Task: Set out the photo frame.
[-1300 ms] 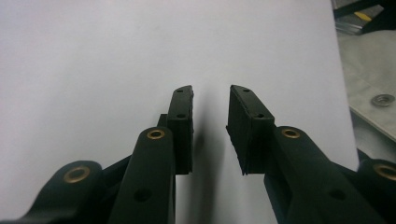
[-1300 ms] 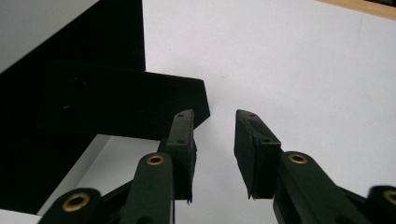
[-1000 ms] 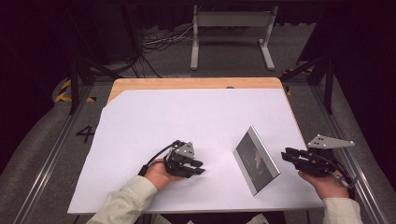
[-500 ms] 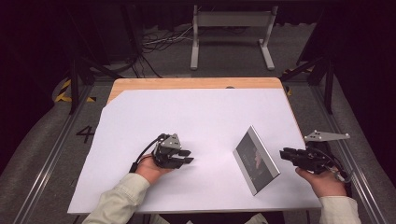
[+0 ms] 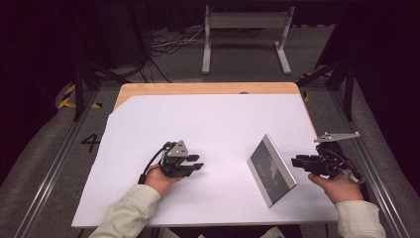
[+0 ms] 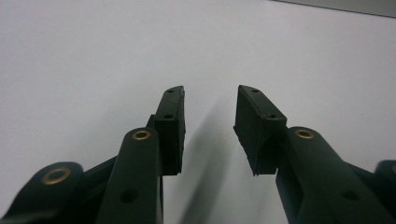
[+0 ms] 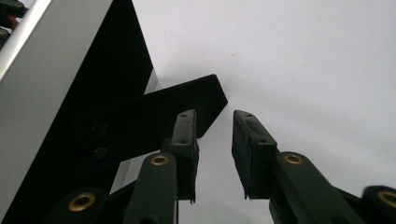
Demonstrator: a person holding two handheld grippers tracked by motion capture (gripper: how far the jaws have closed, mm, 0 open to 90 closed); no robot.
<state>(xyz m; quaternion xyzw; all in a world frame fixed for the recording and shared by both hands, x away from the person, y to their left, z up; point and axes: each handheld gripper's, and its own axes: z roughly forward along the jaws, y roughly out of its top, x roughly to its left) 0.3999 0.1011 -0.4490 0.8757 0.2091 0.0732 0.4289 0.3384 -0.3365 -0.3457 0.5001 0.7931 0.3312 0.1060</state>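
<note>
**Picture frame standing on its back strut, both tongs empty**

Since the earlier frame the left tongs (image 5: 197, 166) have slid away from the picture frame (image 5: 271, 168) toward the left side of the tabletop (image 5: 208, 119), and their jaws have just been opening with nothing between them. The right tongs (image 5: 296, 161) have drifted out a bit to the right; their jaws closed a little and have just been opening again, also empty, apart, hanging just beside the frame's back.

The frame stands tilted on the right part of the white tabletop, propped on a black easel strut (image 7: 154, 116) that the right gripper view sees from behind.

My guess on handling: stiff and fairly light, but the front looks glossy like glass, so probably fragile and slippery on the face. I'd pinch it by the silver edge (image 7: 42, 70), not the strut, which looks thin and hinged.

Looks-wise: silvery border, dark picture, black backing.
</note>
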